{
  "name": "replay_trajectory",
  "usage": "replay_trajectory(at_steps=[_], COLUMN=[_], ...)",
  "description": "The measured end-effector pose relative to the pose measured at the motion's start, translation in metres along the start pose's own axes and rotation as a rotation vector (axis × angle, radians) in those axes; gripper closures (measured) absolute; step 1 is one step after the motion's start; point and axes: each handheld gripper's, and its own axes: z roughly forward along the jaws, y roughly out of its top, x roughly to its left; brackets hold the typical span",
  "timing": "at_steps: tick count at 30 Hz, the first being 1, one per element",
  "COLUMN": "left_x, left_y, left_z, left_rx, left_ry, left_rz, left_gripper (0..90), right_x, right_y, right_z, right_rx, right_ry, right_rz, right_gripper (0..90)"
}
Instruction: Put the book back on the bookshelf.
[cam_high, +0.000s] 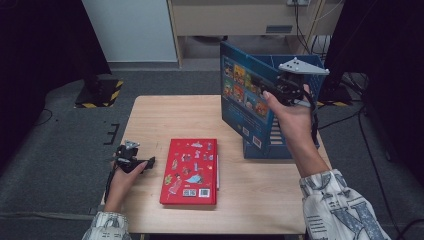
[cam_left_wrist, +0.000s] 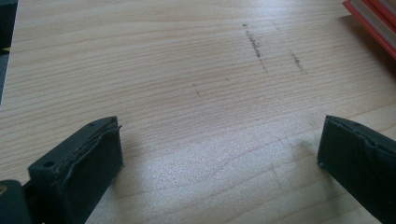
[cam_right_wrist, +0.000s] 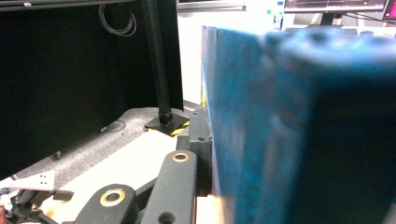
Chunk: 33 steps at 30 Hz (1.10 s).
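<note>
The high view shows the right tool (cam_high: 287, 92) pinching a blue book (cam_high: 245, 100) upright over the worktop (cam_high: 150, 115), beside a blue crate (cam_high: 280, 145). The left tool (cam_left_wrist: 219, 154), its jaws spread over bare wood, sits just left of the flat red book (cam_high: 190, 172).

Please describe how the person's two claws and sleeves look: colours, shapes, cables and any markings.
Both claws are black. The right claw carries a grey three-cornered plate with small holes on top and a black cable trailing down. The left claw has a smaller grey plate and a black cable; its fingers are blocky with dark pads. The sleeves are white with a grey-blue pattern.
</note>
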Motion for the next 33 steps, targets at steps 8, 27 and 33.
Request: replay_trajectory(at_steps=[8,27,33], left_x=[0.000,0.000,0.000], left_y=[0.000,0.000,0.000], left_z=[0.000,0.001,0.001], left_rx=[0.000,-0.002,-0.002], left_ry=[0.000,0.003,0.003], left_rz=[0.000,-0.004,-0.005], left_gripper=[0.0,0.0,0.0], right_x=[-0.010,-0.033,-0.037], right_y=[0.000,0.001,0.000], right_z=[-0.007,-0.040,-0.042], right_rx=[-0.004,-0.007,-0.004], right_ry=[-0.036,-0.109,-0.127], right_rz=[0.005,0.015,0.029], right_gripper=[82.3,82.3,82.3])
